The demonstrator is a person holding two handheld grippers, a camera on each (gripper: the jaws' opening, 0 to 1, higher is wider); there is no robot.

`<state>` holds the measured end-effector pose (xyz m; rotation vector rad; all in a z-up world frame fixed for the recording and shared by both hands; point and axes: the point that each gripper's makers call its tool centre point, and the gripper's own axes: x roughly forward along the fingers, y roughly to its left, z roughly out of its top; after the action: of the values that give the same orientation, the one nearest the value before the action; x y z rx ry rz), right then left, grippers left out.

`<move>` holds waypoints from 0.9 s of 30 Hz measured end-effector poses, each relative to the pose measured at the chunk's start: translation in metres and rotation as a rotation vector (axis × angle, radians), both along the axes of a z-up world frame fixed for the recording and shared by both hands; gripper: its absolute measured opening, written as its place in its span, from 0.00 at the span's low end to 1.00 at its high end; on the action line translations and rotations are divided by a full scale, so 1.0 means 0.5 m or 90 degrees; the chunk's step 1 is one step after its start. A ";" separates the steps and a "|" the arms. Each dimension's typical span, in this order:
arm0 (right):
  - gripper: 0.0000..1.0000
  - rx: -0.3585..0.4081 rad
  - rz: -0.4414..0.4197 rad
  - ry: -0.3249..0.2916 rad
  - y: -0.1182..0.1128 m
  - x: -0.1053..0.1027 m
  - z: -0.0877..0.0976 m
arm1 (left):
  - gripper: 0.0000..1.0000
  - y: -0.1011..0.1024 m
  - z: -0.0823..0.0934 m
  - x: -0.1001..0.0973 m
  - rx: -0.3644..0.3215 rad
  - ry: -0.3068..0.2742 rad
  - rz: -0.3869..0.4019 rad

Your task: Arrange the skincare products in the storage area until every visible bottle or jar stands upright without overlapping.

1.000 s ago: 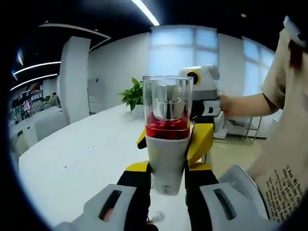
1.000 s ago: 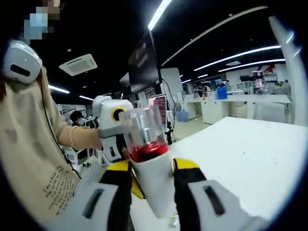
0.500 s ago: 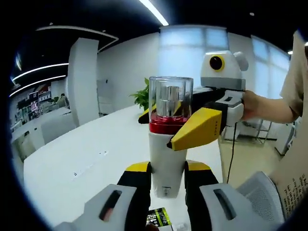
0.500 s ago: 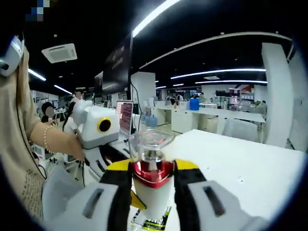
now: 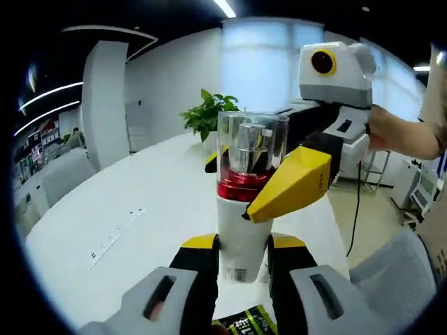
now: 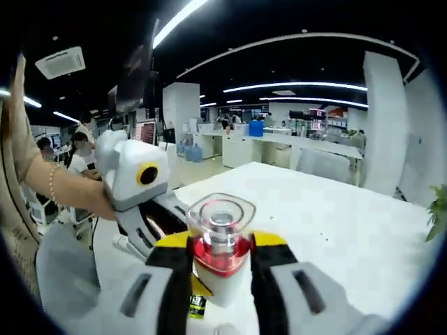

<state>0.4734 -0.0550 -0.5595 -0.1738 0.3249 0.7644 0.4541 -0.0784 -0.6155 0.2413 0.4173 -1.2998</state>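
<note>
A skincare bottle (image 5: 242,216) with a white body, a red collar and a clear cap stands upright above the white table (image 5: 126,216). My left gripper (image 5: 242,248) is shut on its lower body, its yellow-tipped jaws pressing both sides. Coming in from the right, my right gripper (image 5: 229,188) is clamped across the red collar. In the right gripper view the same bottle (image 6: 220,222) is seen from above the cap, with the right gripper (image 6: 220,244) shut on the collar. The left gripper (image 6: 157,220) reaches in from the left, and its fingertips are hidden behind the bottle.
A small dark packet with yellow-green print (image 5: 248,322) lies on the table below the bottle. A potted plant (image 5: 209,115) stands at the table's far end. A grey chair (image 5: 391,272) is at the right. A person's hand (image 5: 398,136) holds the right gripper.
Both views have tilted down, so more of the tabletop shows. The bottle stays held by both grippers, and the right gripper's jaws now cross its red collar.
</note>
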 end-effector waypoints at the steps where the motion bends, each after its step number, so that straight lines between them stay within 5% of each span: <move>1: 0.31 -0.005 0.000 0.003 -0.002 0.003 -0.012 | 0.23 -0.001 -0.016 0.008 0.005 0.005 -0.002; 11: 0.31 -0.043 -0.031 0.063 -0.044 0.028 -0.133 | 0.23 -0.032 -0.133 0.031 0.054 0.033 -0.017; 27: 0.31 -0.096 -0.064 0.125 -0.058 0.012 -0.186 | 0.23 -0.044 -0.187 0.017 0.088 0.043 -0.064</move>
<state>0.4794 -0.0840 -0.6527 -0.2232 0.5738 0.6585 0.4624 -0.1002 -0.7089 0.3387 0.5593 -1.3818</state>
